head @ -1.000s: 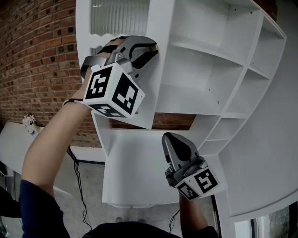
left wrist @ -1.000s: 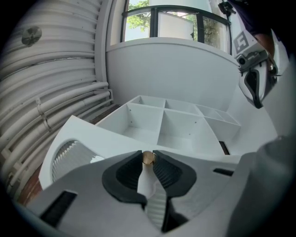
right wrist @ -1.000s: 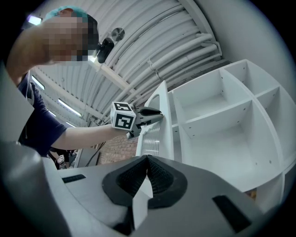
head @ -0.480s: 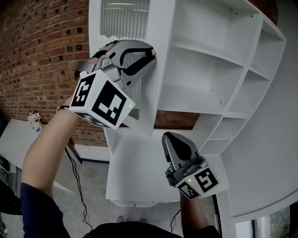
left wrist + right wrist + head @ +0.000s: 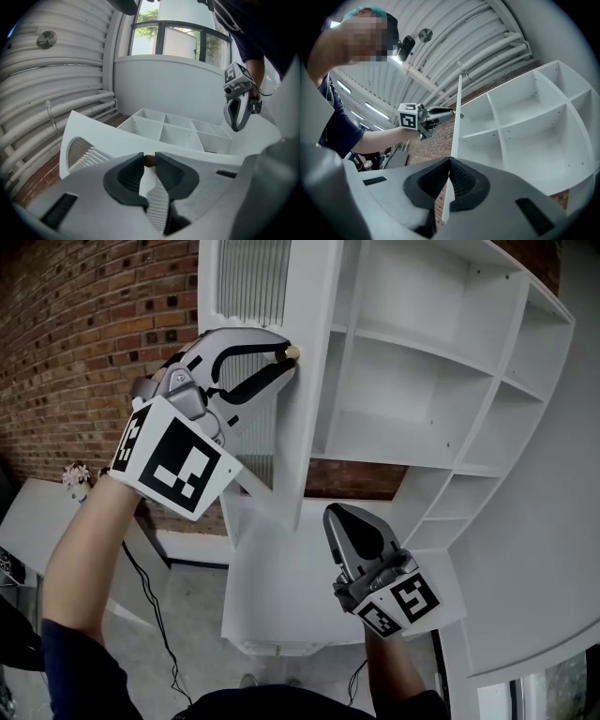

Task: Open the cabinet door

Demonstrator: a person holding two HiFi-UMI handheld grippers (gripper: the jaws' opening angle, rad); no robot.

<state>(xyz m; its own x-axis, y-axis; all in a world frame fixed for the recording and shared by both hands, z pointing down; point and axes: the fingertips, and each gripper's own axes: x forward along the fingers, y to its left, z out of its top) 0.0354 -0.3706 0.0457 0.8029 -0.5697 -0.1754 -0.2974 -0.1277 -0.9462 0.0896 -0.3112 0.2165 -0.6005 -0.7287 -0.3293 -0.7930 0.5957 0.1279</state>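
The left tongs (image 5: 284, 360) are pinching the little round knob (image 5: 292, 352) on the white cabinet door (image 5: 314, 418). The door stands open, sticking out from the left side of the cabinet (image 5: 441, 352). The right tongs (image 5: 339, 519) are squeezed together with nothing in them, just below the cabinet's open shelves.

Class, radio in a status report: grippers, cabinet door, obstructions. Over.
Left gripper shut on knob. Right gripper shut, empty. Cabinet door partly open. Nothing blocking it.
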